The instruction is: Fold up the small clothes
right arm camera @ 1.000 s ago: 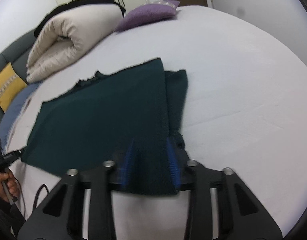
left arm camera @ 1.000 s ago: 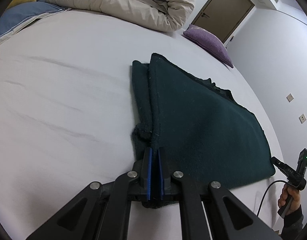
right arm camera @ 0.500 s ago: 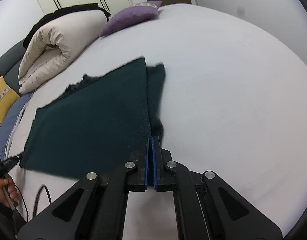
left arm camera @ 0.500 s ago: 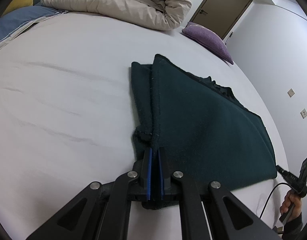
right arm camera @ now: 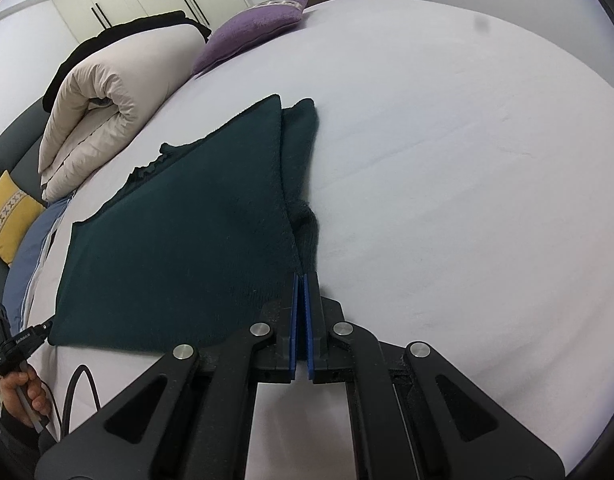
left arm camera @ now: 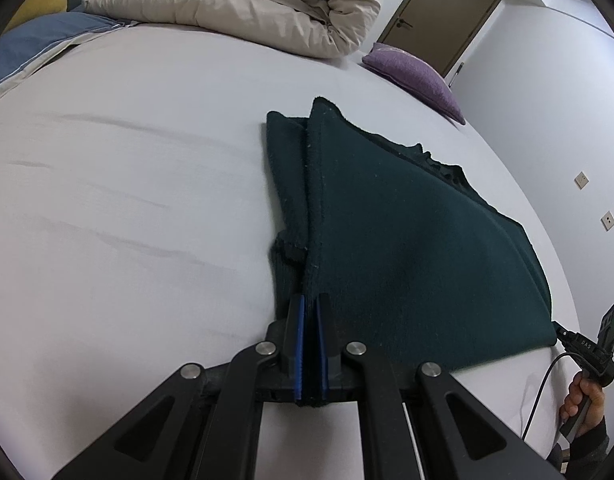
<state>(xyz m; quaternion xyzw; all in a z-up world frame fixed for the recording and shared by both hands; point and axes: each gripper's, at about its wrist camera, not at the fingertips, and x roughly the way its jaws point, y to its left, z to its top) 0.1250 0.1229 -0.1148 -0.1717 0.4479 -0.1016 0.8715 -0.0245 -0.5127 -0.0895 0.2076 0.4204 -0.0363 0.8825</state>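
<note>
A dark green knitted garment [left arm camera: 395,240] lies folded on the white bed [left arm camera: 127,200]. My left gripper [left arm camera: 310,304] is shut on its near left corner, with cloth between the blue pads. In the right wrist view the same garment [right arm camera: 187,240] spreads to the left. My right gripper [right arm camera: 303,280] is shut on its near right corner, where the folded sleeve edge bunches. The garment hangs taut between both corners, slightly raised at the near edge.
A rolled beige duvet [left arm camera: 247,4] and a purple pillow [left arm camera: 415,76] lie at the far end of the bed. A blue pillow [left arm camera: 35,40] and a yellow cushion [right arm camera: 7,216] sit at the head. A door [left arm camera: 439,16] stands beyond.
My right gripper went from open around the garment's corner to shut on it. The left gripper stayed shut on its corner, and the view shifted slightly.
</note>
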